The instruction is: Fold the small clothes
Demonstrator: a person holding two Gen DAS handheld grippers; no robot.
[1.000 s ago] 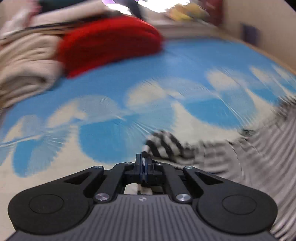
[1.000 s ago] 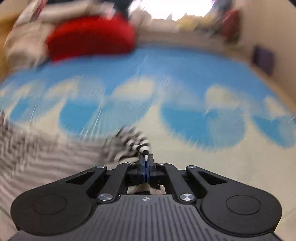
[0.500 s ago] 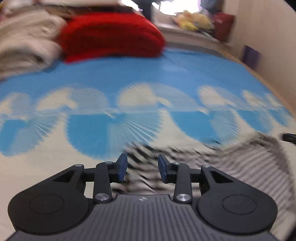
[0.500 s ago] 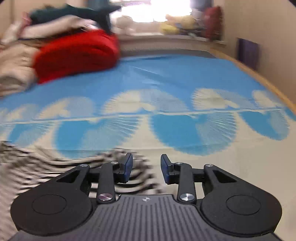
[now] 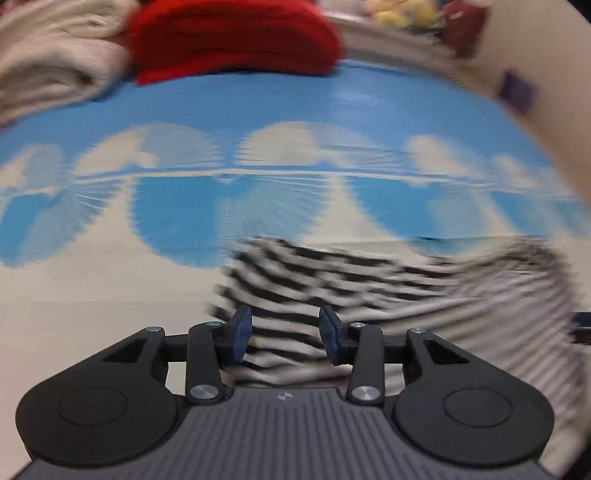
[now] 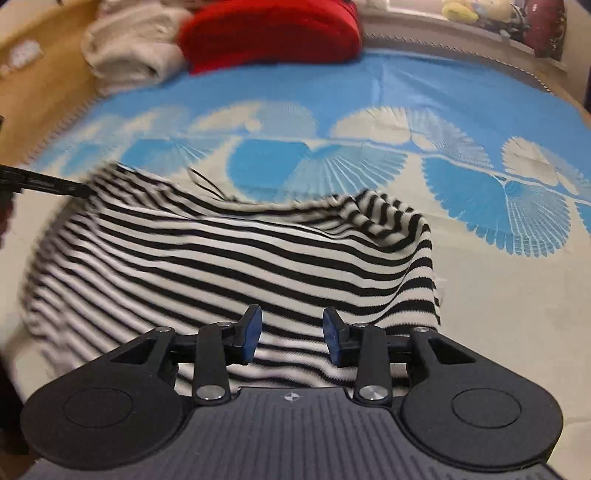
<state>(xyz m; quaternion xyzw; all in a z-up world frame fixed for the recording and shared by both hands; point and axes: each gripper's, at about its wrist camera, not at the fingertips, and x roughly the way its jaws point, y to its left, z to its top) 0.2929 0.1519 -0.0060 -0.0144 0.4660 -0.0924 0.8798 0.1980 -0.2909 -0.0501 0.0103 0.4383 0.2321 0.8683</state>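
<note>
A black-and-white striped garment (image 6: pixel 229 251) lies spread on the blue and cream patterned cloth (image 6: pixel 406 92), its far edge rumpled. In the left wrist view it (image 5: pixel 332 273) lies ahead and to the right, blurred. My left gripper (image 5: pixel 285 334) is open and empty, just above the garment's near left part. My right gripper (image 6: pixel 291 334) is open and empty over the garment's near right part. The left gripper's tip (image 6: pixel 40 181) shows at the garment's far left corner in the right wrist view.
A folded red item (image 6: pixel 273 33) and a pile of cream fabric (image 6: pixel 133 48) sit at the far edge of the cloth. A wooden edge (image 6: pixel 40 74) runs on the left. A sill with toys (image 6: pixel 480 14) and a wall (image 5: pixel 546 55) lie beyond.
One second ago both grippers were shut on corners of the striped garment. They opened, let it drop onto the cloth, and have pulled back over it.
</note>
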